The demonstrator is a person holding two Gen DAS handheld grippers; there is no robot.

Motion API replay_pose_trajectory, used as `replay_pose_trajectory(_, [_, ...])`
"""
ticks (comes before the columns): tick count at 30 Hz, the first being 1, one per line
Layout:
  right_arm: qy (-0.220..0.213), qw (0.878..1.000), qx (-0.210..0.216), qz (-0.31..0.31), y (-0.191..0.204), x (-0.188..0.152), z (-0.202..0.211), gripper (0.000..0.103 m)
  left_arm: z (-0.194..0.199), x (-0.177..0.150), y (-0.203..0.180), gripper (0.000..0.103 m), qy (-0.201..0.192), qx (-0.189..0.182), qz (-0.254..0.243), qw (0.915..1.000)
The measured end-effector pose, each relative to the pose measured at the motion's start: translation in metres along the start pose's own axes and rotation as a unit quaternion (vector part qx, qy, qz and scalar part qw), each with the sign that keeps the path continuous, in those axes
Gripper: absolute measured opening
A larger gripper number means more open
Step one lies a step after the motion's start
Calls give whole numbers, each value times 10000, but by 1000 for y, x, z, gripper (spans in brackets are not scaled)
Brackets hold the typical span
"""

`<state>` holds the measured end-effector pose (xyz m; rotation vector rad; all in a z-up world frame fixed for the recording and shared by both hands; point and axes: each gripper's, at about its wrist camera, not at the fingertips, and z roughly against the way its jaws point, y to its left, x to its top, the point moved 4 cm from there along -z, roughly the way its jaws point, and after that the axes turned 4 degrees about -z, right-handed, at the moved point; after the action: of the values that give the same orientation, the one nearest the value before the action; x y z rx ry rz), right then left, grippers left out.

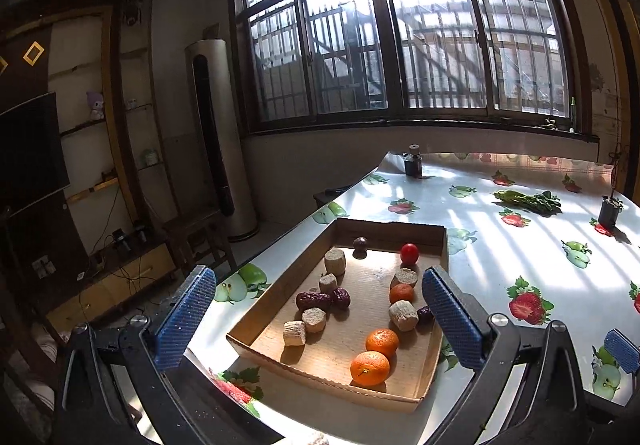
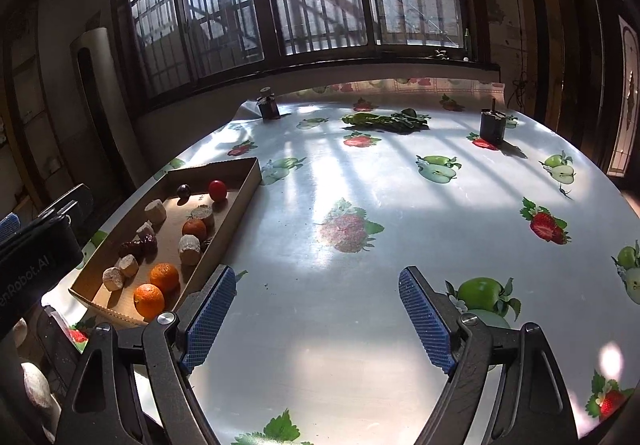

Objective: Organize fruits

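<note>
Left wrist view looks past the left gripper (image 1: 318,321), whose jaws stand wide apart and hold nothing, onto a shallow cardboard tray (image 1: 439,241) lying on the worktop (image 1: 500,265) near its left edge. Inside the tray sit three oranges, the nearest orange (image 1: 370,368) just beside a second orange (image 1: 382,343), with a third orange (image 1: 401,293) farther back. A red tomato (image 1: 409,253) and a dark round fruit (image 1: 360,244) lie toward the far wall, red dates (image 1: 314,301) cluster at the left, and pale beige cylinder pieces (image 1: 334,261) are scattered among them. Right wrist view shows the right gripper (image 2: 316,321), its jaws also spread wide and holding nothing, hovering over bare fruit-print cloth to the right of the tray. Leafy greens (image 2: 386,121) lie far back, between two small dark containers (image 2: 491,129).
</note>
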<state>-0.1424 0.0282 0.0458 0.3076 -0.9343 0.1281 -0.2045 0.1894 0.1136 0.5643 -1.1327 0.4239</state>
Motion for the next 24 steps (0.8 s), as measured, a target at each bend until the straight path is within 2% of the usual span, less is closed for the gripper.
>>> replay_pose_trajectory(1, [-3, 10000, 27, 50, 3, 0, 0, 87, 2, 0, 4, 103, -92, 77, 41, 9999])
replay_pose_trajectory(2, [1, 9999, 53, 101, 6, 1, 1, 87, 2, 1, 6, 103, -122, -17, 70, 9999])
replay_pose_trajectory(5, [11, 9997, 92, 233, 14, 2, 1, 87, -6, 1, 11, 103, 205, -570, 267, 9978])
replay_pose_trajectory(8, [38, 9994, 116, 328, 19, 1, 1, 88, -13, -3, 13, 103, 496, -813, 369, 9948])
replay_pose_trajectory(20, [15, 9969, 100, 785, 39, 7, 1, 89, -21, -10, 9, 103, 735, -1125, 277, 9905])
replay_pose_trajectory(24, [67, 9969, 132, 768, 40, 9, -1, 89, -23, -8, 9, 103, 804, -1201, 257, 9892])
